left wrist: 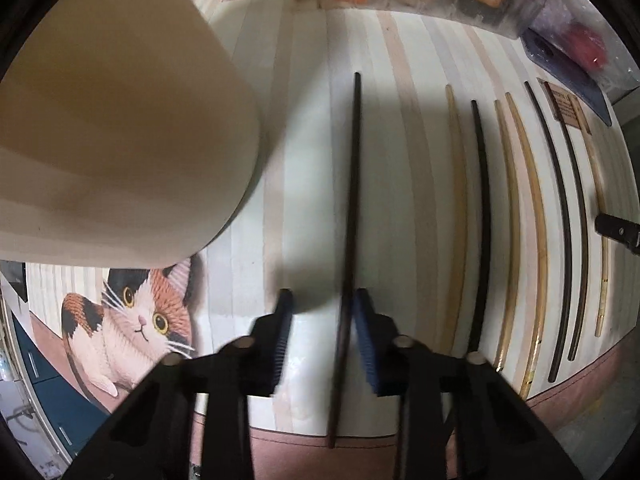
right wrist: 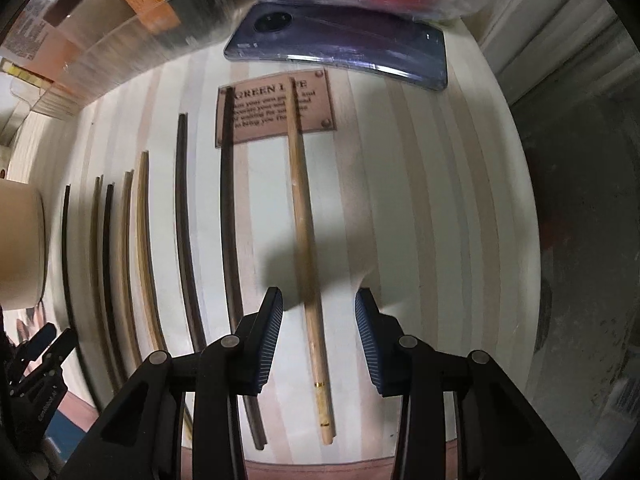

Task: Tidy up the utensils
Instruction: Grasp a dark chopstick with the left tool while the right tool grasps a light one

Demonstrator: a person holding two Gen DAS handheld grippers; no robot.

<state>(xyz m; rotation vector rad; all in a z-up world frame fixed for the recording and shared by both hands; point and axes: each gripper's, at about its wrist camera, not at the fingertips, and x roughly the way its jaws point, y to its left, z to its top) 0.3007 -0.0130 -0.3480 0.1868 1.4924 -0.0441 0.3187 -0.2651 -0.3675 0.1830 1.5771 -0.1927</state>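
Chopsticks lie side by side on the striped table [right wrist: 420, 200], dark and pale ones mixed; each gripper stands over one near its thick end. The left gripper [left wrist: 320, 336] has its jaws narrowed around the dark chopstick [left wrist: 352, 216] — the right-hand pad looks to touch it, the other pad stands clear, so nothing is clamped yet; the cream cup [left wrist: 120, 140] stands just to its left. The right gripper [right wrist: 319, 336] sits half open astride the pale chopstick [right wrist: 306, 240], both pads apart from it; that stick's tip lies across the brown card [right wrist: 276, 108]. These sticks are, I judge, light, stiff and smooth — apt to roll or swivel in a two-pad pinch; a hold near the thick end gives more surface, though the long tip may droop; a squarer, firm squeeze should steady it.
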